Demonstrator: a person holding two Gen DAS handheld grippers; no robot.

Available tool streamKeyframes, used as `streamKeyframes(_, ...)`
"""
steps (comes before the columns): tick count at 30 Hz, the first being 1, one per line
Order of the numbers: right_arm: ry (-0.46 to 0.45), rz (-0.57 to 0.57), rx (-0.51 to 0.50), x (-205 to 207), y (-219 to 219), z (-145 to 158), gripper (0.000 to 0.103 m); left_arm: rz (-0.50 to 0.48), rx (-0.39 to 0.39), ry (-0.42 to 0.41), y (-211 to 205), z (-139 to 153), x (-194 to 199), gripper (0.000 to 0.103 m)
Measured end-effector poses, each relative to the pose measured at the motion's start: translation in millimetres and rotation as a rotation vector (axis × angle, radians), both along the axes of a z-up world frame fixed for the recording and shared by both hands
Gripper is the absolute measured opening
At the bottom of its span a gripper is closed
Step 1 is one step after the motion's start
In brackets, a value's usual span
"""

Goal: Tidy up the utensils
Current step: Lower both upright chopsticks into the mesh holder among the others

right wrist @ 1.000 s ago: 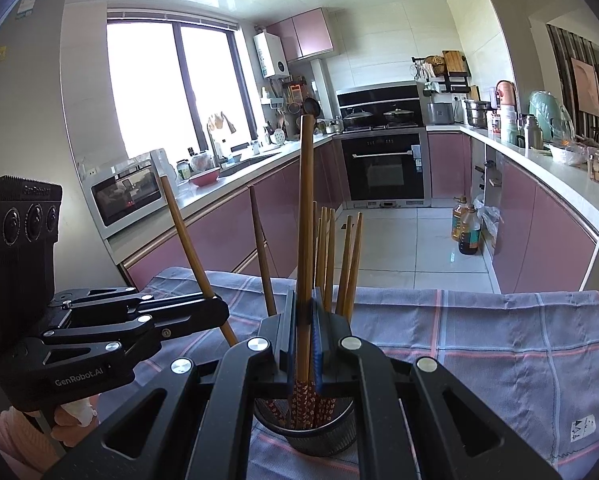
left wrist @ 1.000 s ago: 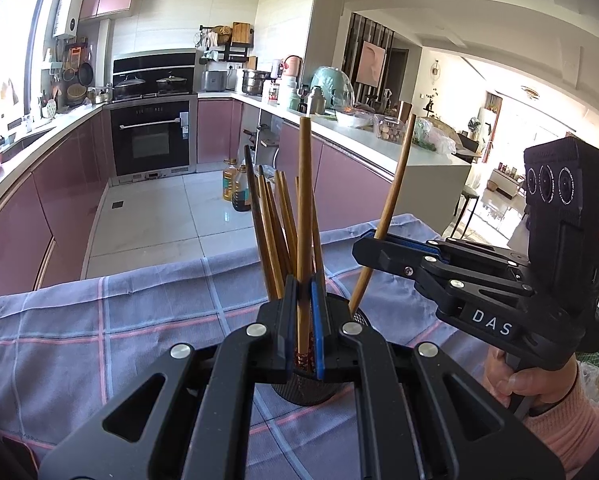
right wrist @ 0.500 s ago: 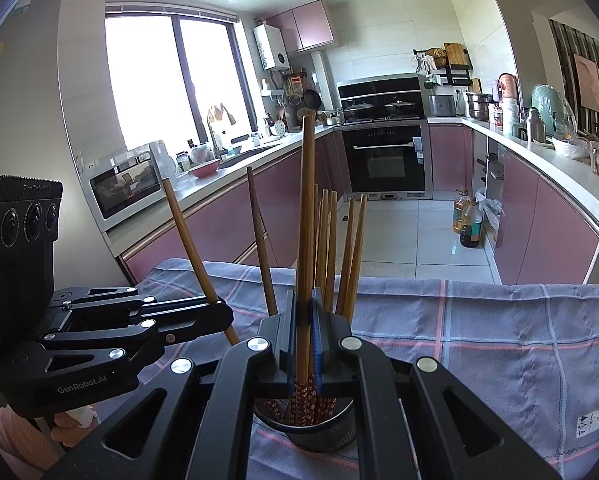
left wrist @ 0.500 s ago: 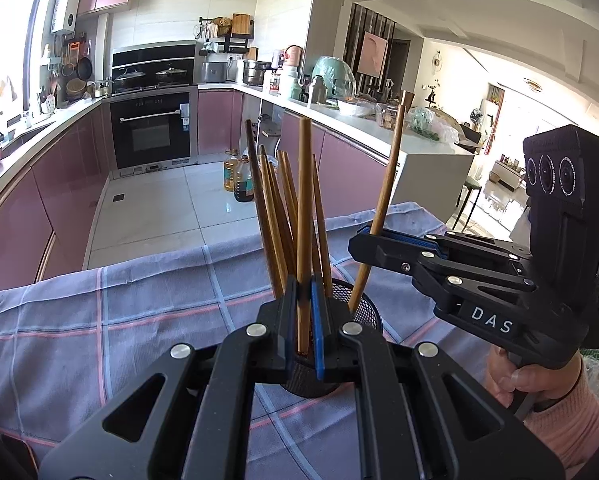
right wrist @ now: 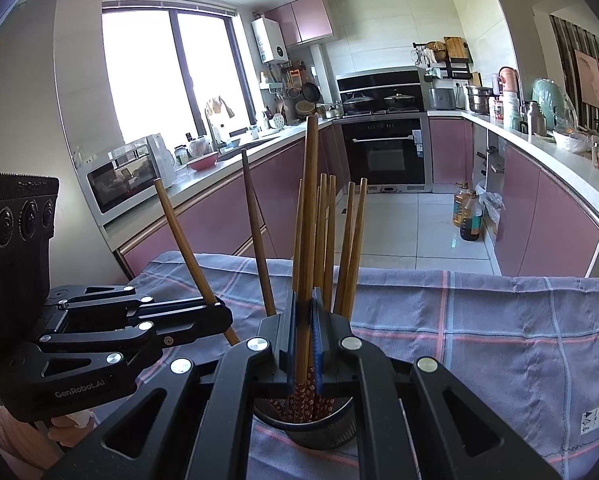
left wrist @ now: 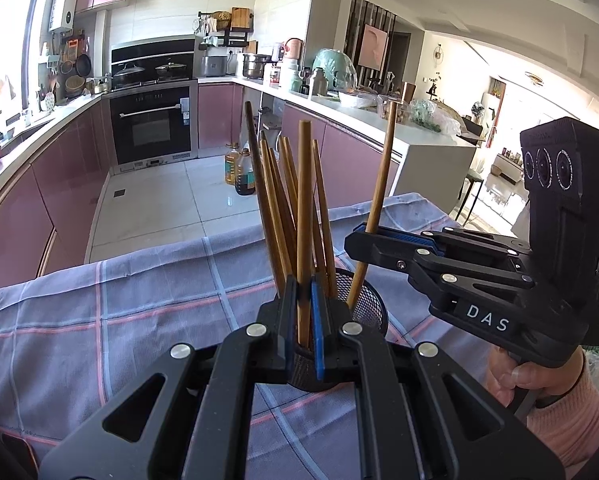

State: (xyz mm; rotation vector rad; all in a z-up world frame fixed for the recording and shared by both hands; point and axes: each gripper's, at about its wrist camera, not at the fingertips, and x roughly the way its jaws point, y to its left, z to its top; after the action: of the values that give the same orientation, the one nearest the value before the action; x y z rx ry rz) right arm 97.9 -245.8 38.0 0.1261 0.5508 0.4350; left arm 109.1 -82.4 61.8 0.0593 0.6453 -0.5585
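A black wire-mesh utensil holder [left wrist: 365, 300] stands on a desk covered by a blue-grey plaid cloth [left wrist: 131, 300] with pink and pale stripes, and a cluster of wooden chopsticks [left wrist: 277, 208] stands in it, fanned out at slight tilts. The left claw [left wrist: 304, 320] is clenched on one chopstick [left wrist: 304, 216], held nearly upright with its lower end down inside the holder among the others. The right claw [left wrist: 365, 234] is likewise clenched on a second chopstick [left wrist: 379, 184], which leans to the right and dips into the holder at its near right rim. From the right wrist view the chopstick [right wrist: 308, 216] in that claw [right wrist: 305, 320] shows a red patterned lower end inside the holder [right wrist: 319, 430]. White lettering reads "DAS" on the right claw's body [left wrist: 487, 318] and "GenRobot.AI" on the left one [right wrist: 79, 386]. A pink sleeve [left wrist: 571, 412] covers the wrist behind the right claw. A small printed tag [right wrist: 591, 420] sits at the cloth's right corner, too small to read.
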Motion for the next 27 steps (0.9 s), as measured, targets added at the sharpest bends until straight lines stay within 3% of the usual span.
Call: streamKeyframes(27,0.034,0.004,-0.007,14.1,2.0,-12.1,0.007,0.032,0.007,0.018,-2.0,-17.1,25.5,0.008)
